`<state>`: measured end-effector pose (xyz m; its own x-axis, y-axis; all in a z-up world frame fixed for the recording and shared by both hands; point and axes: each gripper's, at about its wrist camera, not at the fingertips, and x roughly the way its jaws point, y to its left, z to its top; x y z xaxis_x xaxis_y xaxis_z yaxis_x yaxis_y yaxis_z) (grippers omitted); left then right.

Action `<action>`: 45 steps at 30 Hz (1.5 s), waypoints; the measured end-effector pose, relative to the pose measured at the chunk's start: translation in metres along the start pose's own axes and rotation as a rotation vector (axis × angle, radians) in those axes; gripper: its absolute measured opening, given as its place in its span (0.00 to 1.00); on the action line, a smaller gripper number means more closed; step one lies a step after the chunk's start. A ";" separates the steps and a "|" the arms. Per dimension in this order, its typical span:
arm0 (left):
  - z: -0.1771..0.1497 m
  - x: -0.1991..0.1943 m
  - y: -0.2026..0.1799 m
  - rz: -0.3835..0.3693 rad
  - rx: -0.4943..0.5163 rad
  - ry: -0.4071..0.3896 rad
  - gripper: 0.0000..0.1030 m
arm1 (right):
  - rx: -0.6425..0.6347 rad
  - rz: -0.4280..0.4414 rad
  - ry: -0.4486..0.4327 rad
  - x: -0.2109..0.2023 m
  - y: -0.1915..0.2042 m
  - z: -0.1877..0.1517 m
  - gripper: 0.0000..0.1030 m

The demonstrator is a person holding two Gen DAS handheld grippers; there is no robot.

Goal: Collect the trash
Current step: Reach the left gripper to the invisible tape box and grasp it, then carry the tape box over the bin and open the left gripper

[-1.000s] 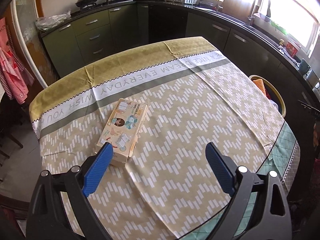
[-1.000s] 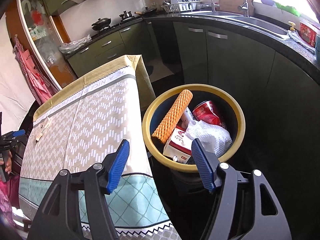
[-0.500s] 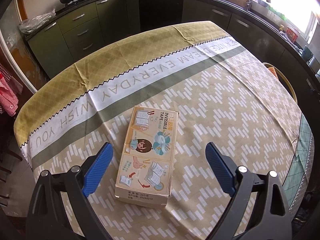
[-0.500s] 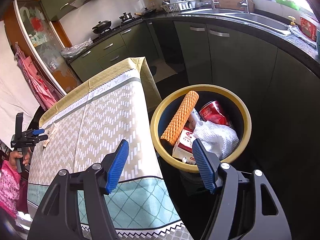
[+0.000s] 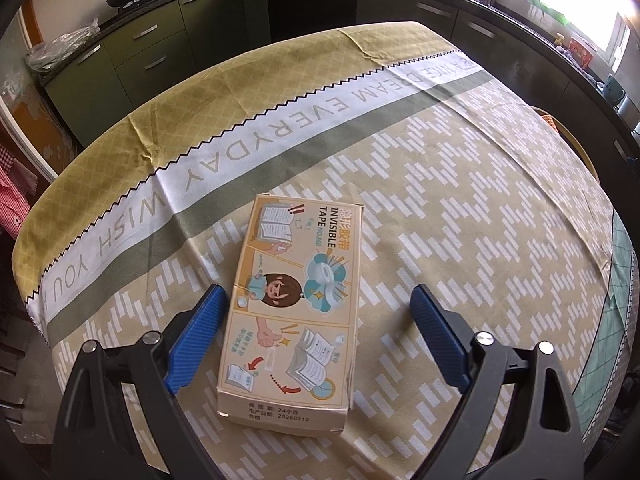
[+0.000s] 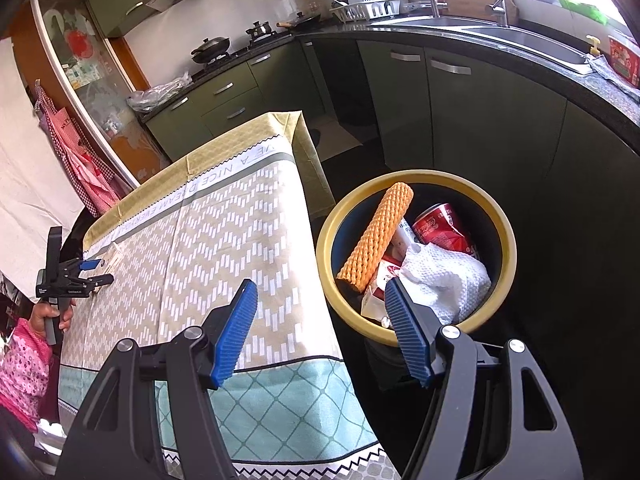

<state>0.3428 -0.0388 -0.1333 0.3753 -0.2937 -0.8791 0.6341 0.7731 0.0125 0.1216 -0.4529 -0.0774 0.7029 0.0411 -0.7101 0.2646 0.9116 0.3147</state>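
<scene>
Dark green kitchen cabinets [image 6: 404,92] run round the room behind my table [image 5: 460,208], which wears a beige zigzag cloth with a yellow band and a lettered white stripe. Off the table's far corner, on the floor, I see the bin [image 6: 502,236], yellow-rimmed and dark inside. It holds an orange foam net roll [image 6: 376,236], a red can [image 6: 440,226], a white mesh wad [image 6: 444,276] and a red-and-white carton [image 6: 380,280].

On the cloth lies the tape box [image 5: 296,296], flat, its printed face up, one short end toward me. My left gripper [image 5: 320,304] hangs over it with jaws wide apart; the box sits between the blue pads [image 5: 200,332], close to the left one, though I cannot tell whether that pad touches it. The other pad stands well clear.

My right gripper [image 6: 320,304] is spread open and empty, aimed down at the gap between table edge and bin rim.
</scene>
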 end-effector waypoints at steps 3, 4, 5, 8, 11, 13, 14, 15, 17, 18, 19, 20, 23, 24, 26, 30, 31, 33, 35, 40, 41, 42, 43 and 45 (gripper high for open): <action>-0.002 -0.004 -0.001 0.002 -0.008 -0.010 0.76 | -0.001 0.009 0.001 0.001 0.000 -0.001 0.64; -0.002 -0.006 -0.002 0.004 -0.013 -0.014 0.70 | 0.000 0.013 0.002 0.001 0.000 -0.001 0.64; -0.002 -0.007 -0.003 0.006 -0.019 -0.015 0.66 | 0.001 0.016 0.002 0.001 -0.001 -0.001 0.64; -0.003 -0.011 -0.003 0.002 -0.042 -0.010 0.53 | 0.000 0.027 0.000 -0.001 -0.002 -0.003 0.64; -0.005 -0.013 -0.011 0.015 -0.035 -0.006 0.53 | 0.006 0.033 -0.009 -0.006 -0.006 -0.004 0.64; -0.005 -0.018 -0.018 0.017 -0.031 -0.013 0.53 | 0.015 0.039 -0.017 -0.010 -0.010 -0.005 0.64; -0.004 -0.021 -0.023 0.013 -0.028 -0.019 0.53 | 0.019 0.042 -0.020 -0.011 -0.012 -0.005 0.64; -0.003 -0.025 -0.029 0.014 -0.023 -0.027 0.53 | 0.023 0.043 -0.024 -0.013 -0.014 -0.006 0.64; 0.000 -0.035 -0.043 0.011 -0.008 -0.043 0.53 | 0.028 0.047 -0.033 -0.016 -0.017 -0.007 0.64; 0.002 -0.040 -0.052 0.009 0.002 -0.052 0.53 | 0.030 0.050 -0.038 -0.019 -0.019 -0.008 0.64; 0.006 -0.046 -0.062 0.005 0.016 -0.061 0.53 | 0.033 0.051 -0.044 -0.021 -0.020 -0.008 0.64; 0.010 -0.051 -0.073 -0.004 0.033 -0.069 0.53 | 0.037 0.051 -0.052 -0.024 -0.023 -0.009 0.64; 0.025 -0.066 -0.114 -0.049 0.094 -0.086 0.53 | 0.047 0.034 -0.075 -0.033 -0.030 -0.011 0.64; 0.031 -0.070 -0.129 -0.065 0.119 -0.090 0.53 | 0.051 0.020 -0.083 -0.036 -0.034 -0.011 0.64; 0.047 -0.075 -0.162 -0.097 0.168 -0.096 0.53 | 0.060 -0.006 -0.102 -0.044 -0.042 -0.014 0.69; 0.080 -0.076 -0.230 -0.186 0.258 -0.105 0.53 | 0.087 -0.045 -0.135 -0.058 -0.064 -0.021 0.70; 0.088 -0.074 -0.247 -0.204 0.280 -0.110 0.53 | 0.099 -0.044 -0.142 -0.061 -0.070 -0.022 0.70; 0.104 -0.066 -0.281 -0.239 0.317 -0.111 0.53 | 0.122 -0.042 -0.157 -0.067 -0.082 -0.025 0.70; 0.120 -0.052 -0.314 -0.269 0.338 -0.103 0.53 | 0.138 -0.048 -0.168 -0.071 -0.093 -0.028 0.70; 0.154 -0.004 -0.388 -0.316 0.368 -0.039 0.53 | 0.180 -0.063 -0.188 -0.080 -0.119 -0.035 0.70; 0.159 0.006 -0.401 -0.316 0.375 -0.028 0.53 | 0.190 -0.067 -0.193 -0.081 -0.123 -0.037 0.70; 0.164 0.015 -0.412 -0.316 0.380 -0.020 0.53 | 0.200 -0.070 -0.198 -0.084 -0.128 -0.039 0.70; 0.168 0.024 -0.423 -0.315 0.382 -0.011 0.53 | 0.210 -0.070 -0.204 -0.086 -0.133 -0.040 0.70; 0.175 0.042 -0.439 -0.319 0.372 0.015 0.53 | 0.225 -0.067 -0.212 -0.091 -0.140 -0.043 0.70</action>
<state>0.1986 -0.4892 -0.0920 0.1148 -0.4735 -0.8733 0.9156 0.3915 -0.0919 -0.0075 -0.5669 -0.0841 0.7943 -0.1237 -0.5947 0.4382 0.7948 0.4199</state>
